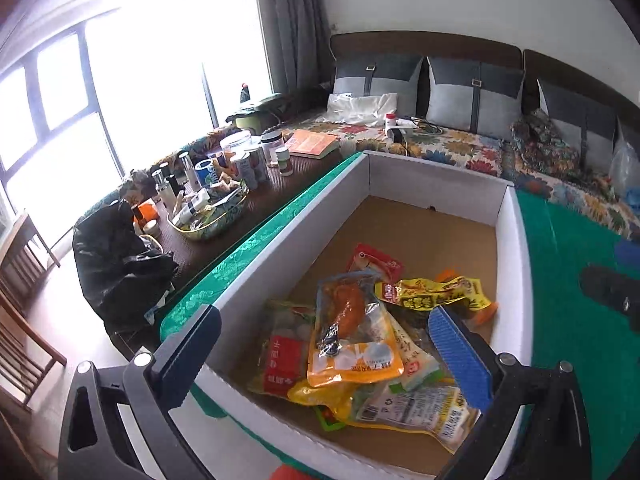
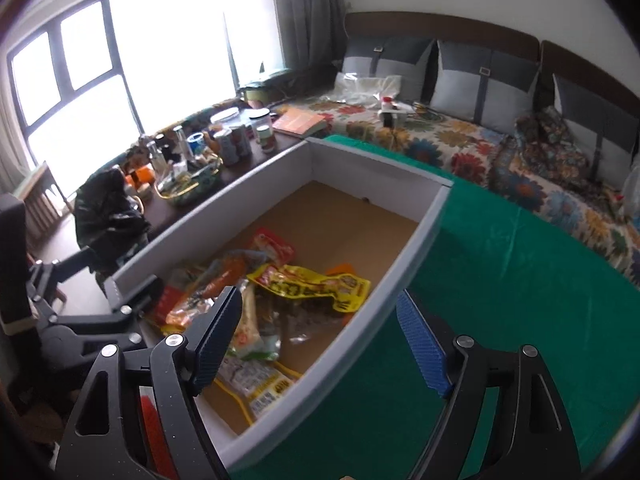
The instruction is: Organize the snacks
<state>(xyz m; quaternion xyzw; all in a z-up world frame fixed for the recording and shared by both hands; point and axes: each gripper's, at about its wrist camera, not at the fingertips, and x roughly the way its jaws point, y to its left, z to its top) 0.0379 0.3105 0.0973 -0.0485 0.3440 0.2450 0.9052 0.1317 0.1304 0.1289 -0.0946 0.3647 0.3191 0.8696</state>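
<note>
Both claws gape wide and empty, the left gripper (image 1: pixel 328 354) above the snacks (image 1: pixel 356 344) at lower centre, the right gripper (image 2: pixel 320 340) seemingly astride the box (image 2: pixel 372 312) wall.

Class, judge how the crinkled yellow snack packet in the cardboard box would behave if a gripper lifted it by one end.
The crinkled yellow snack packet would probably flop and bend, since its film is creased. It looks light, being thin and flat. Its glossy surface may slip between pads.

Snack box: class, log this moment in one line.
left gripper: open, empty | right gripper: open, empty | snack packets: piled in box
</note>
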